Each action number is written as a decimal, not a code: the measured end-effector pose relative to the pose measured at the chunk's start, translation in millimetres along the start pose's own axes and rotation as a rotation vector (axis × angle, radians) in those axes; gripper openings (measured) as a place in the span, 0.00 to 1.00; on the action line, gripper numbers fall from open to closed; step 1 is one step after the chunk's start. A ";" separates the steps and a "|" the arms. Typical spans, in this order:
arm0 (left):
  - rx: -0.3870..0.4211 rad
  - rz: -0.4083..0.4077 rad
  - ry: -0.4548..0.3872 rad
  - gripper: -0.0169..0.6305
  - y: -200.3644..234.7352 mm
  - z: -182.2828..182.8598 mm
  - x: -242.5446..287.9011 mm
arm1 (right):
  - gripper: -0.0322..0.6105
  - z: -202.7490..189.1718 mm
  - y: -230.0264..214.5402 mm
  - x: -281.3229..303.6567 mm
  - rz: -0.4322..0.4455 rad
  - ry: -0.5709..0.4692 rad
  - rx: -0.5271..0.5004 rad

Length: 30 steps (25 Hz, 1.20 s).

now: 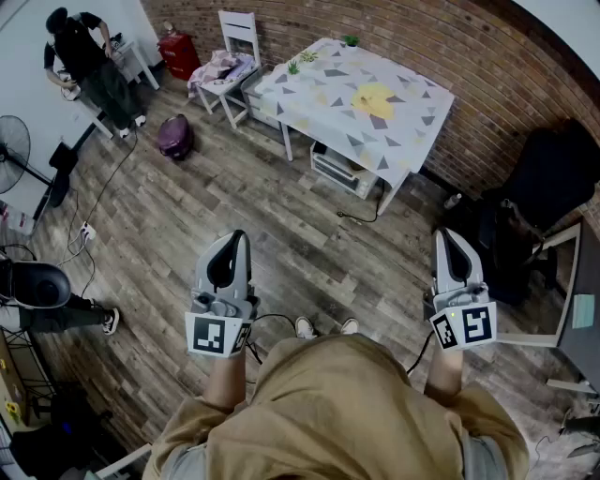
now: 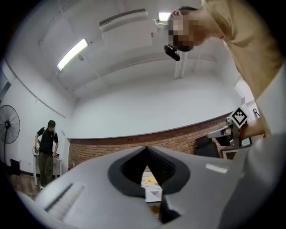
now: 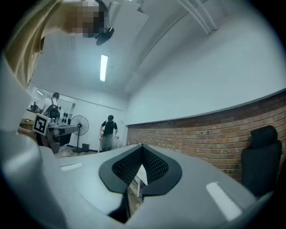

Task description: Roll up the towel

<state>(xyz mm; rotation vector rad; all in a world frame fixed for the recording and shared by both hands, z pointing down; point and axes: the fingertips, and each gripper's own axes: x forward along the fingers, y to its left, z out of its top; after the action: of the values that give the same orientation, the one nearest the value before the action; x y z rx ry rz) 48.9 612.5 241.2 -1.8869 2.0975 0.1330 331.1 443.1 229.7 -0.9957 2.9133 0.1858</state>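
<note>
We stand well apart from the bench [image 1: 412, 141], where a yellow cloth [image 1: 375, 98], likely the towel, lies flat. Walking over, we judge the floor cable [image 1: 361, 217] could trip us. Our left hand-held gripper [image 1: 236, 235] and right hand-held gripper [image 1: 446, 233] are closed, empty. No writing is readable, only square markers [image 1: 214, 336]

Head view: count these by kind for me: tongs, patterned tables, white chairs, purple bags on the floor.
tongs: 2 (left tongs, right tongs, both shut and empty)
patterned table: 1
white chair: 1
purple bag: 1
Total: 5
</note>
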 end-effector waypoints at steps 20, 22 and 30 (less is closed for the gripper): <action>0.008 0.029 0.014 0.11 12.7 -5.6 6.8 | 0.06 1.0 2.3 20.0 0.021 0.005 -0.005; 0.010 0.031 0.010 0.11 13.8 -5.6 8.8 | 0.06 6.0 -1.1 19.1 0.017 -0.024 0.010; 0.025 0.059 -0.004 0.13 28.5 -4.9 8.0 | 0.07 8.3 -19.9 15.4 -0.045 -0.031 -0.020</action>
<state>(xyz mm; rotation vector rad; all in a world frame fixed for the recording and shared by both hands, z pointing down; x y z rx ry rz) 19.5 607.1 239.6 -1.8101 2.1429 0.1234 331.3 419.2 218.1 -1.0505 2.8642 0.2260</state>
